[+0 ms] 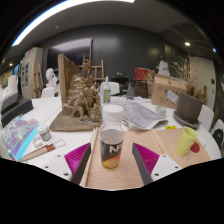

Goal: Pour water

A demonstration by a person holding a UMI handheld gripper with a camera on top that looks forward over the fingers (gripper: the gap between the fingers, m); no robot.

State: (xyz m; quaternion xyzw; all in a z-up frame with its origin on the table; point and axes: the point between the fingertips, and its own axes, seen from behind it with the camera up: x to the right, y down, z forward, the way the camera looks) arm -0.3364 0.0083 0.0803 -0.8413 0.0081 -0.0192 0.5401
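Note:
A clear plastic bottle (112, 137) with a white cap and a dark label stands upright on the wooden board (112, 172), between my two fingers, with a gap at either side. My gripper (112, 160) is open; its pink pads (76, 155) flank the bottle's lower part without touching it. A yellow-green cup (186, 141) stands to the right, beyond the right finger, with a small red thing (196, 148) next to it.
A brown sculpture (79, 98) on a base stands behind-left of the bottle, with a small white bottle (106, 93) further back. Papers (146, 113) lie behind-right. A dark pot (188, 107) and boxes (166, 92) stand at the right. Coloured packets (20, 137) and a small jar (45, 133) lie left.

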